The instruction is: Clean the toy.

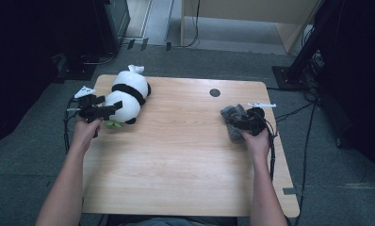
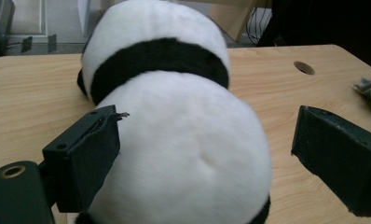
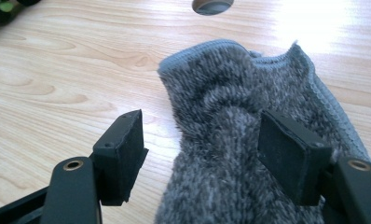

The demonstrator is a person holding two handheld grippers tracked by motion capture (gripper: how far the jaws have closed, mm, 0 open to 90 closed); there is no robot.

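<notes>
High view: both grippers' fingers released, left gripper at ten o'clock straddling panda, right gripper at three o'clock over grey cloth; next, likely lift clear.

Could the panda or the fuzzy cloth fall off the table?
Maybe. The panda lies at the far left corner of the table, its top poking past the edge, so a nudge from the left tongs might roll it off. Those tongs are open: one pad touches the panda, the other stands clear, so nothing holds it. The cloth sits between the open right tongs near the right edge and could get dragged.
</notes>
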